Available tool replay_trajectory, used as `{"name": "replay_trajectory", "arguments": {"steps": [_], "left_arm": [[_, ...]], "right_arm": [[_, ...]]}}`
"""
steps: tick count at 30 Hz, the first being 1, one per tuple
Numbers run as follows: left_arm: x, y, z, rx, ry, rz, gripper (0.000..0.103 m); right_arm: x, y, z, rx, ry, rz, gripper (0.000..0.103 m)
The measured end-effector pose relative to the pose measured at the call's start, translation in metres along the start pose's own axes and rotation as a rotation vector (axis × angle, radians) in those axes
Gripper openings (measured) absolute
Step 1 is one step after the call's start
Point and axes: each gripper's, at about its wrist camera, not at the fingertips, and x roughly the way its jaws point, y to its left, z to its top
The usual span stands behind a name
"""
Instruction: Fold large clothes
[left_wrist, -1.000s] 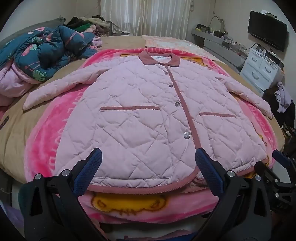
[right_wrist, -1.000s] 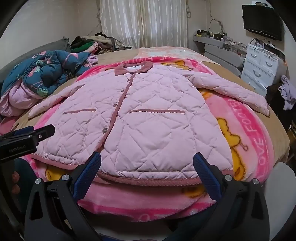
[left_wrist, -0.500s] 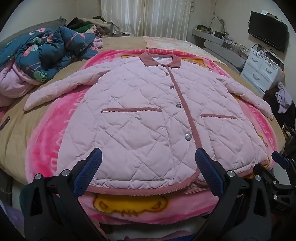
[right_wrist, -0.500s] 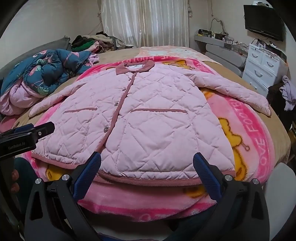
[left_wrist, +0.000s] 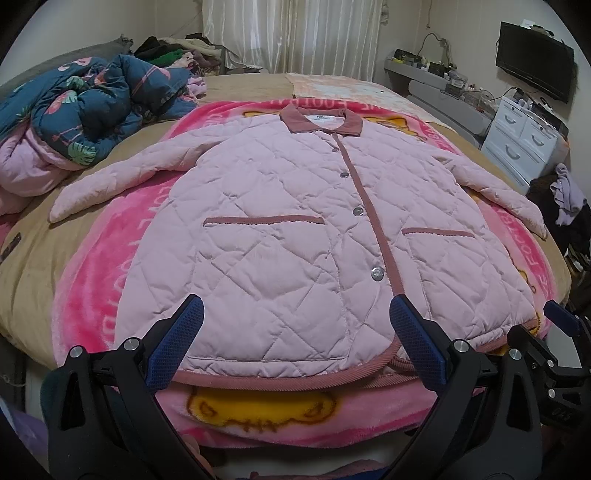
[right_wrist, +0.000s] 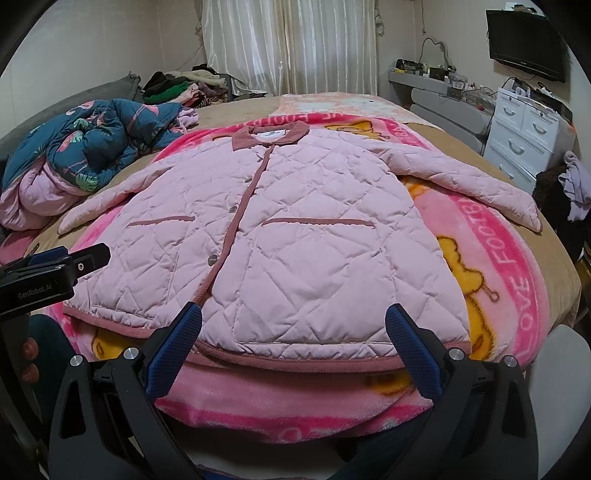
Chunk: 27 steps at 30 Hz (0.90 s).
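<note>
Jacket is laid collar-away, hem nearest; left gripper and right gripper are spread wide, empty.

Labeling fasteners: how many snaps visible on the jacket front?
4 on the jacket, along the placket: near hem, at pocket level, mid-chest, below collar. More may be hidden.

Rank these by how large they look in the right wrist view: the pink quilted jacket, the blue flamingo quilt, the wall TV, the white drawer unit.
1. Pink quilted jacket
2. Blue flamingo quilt
3. White drawer unit
4. Wall TV

The jacket lies nearest the camera, which exaggerates its lead; drawers and TV look close.
</note>
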Motion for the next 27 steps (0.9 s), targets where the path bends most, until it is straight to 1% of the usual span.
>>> {"name": "replay_trajectory", "arguments": {"steps": [27], "left_arm": [[-0.0020,0.0011,0.0017,0.002,-0.002,0.005,0.094]], "right_arm": [[0.0013,0.0029,0.0000,-0.002,0.000,0.003,0.099]]}}
